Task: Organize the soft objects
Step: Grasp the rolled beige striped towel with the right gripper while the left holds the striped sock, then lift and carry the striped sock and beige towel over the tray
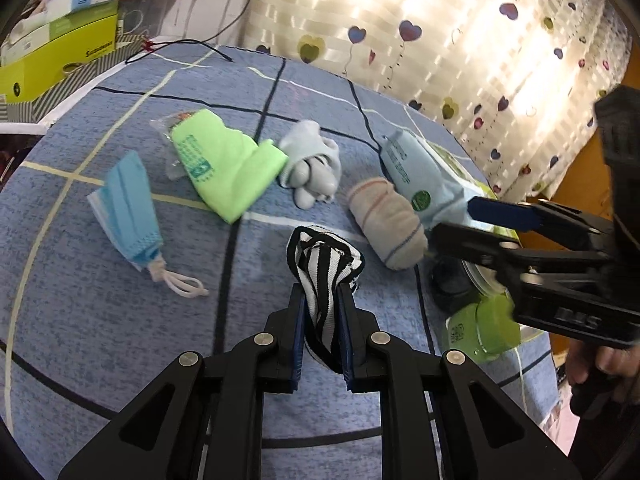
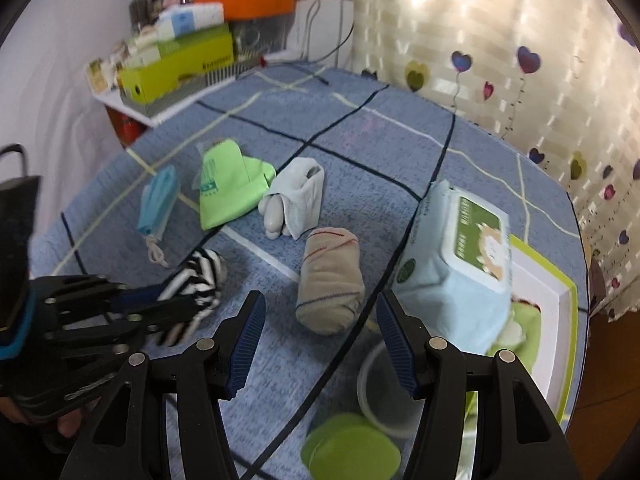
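Observation:
My left gripper (image 1: 320,300) is shut on a black-and-white striped sock (image 1: 324,264), held just above the blue checked cloth (image 1: 120,320); it shows at the left of the right wrist view (image 2: 200,276). My right gripper (image 2: 320,316) is open and empty, just short of a rolled beige sock (image 2: 330,280) that also shows in the left wrist view (image 1: 386,224). On the cloth lie a blue face mask (image 1: 128,204), a green cloth pack (image 1: 228,168) and a grey sock bundle (image 1: 312,164).
A light-blue wet-wipes pack (image 2: 456,256) rests on a green-and-white box (image 2: 556,300) at the right. A clear tub (image 2: 384,392) and a green lid (image 2: 350,448) sit near the front edge. Boxes (image 2: 180,68) are stacked at the back left; a curtain (image 2: 500,40) hangs behind.

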A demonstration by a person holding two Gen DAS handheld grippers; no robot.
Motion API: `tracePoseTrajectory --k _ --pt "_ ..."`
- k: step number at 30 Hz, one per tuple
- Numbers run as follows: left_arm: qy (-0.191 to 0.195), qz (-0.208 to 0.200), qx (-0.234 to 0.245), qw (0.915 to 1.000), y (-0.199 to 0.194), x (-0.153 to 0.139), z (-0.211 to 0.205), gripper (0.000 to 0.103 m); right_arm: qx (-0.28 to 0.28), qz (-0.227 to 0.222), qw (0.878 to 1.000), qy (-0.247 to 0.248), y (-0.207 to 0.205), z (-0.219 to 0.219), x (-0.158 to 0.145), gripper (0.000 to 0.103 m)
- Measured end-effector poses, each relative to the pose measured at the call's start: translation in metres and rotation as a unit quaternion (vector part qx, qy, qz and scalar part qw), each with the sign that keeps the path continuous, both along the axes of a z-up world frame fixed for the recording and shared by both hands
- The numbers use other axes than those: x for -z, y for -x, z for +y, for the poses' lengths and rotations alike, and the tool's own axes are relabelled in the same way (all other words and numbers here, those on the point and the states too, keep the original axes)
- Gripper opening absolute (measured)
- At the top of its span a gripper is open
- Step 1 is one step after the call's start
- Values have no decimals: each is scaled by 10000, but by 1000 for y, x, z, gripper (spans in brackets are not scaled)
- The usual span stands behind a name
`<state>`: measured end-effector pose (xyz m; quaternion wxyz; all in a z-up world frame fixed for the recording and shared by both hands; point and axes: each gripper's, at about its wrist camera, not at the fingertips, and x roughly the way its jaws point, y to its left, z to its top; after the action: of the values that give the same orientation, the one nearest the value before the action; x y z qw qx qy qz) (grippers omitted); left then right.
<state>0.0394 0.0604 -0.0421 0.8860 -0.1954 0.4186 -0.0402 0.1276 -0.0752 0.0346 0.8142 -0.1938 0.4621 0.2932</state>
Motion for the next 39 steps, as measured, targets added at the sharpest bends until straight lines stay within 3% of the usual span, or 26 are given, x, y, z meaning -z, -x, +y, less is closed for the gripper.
tracePoseTrajectory --k 14,18,31,39 --pt "218 -118 -143 9996 2 0 25 16 -169 441 9935 1035 -35 36 48 57" --pt "222 -133 -168 9995 2 -1 27 16 -177 309 9917 1238 -38 37 51 46" --pt "159 -144 -148 9997 5 -8 18 16 -280 276 9918 1215 -38 37 52 45" --pt "105 -242 -216 9994 9 -15 20 16 -233 140 9972 698 -32 29 32 42"
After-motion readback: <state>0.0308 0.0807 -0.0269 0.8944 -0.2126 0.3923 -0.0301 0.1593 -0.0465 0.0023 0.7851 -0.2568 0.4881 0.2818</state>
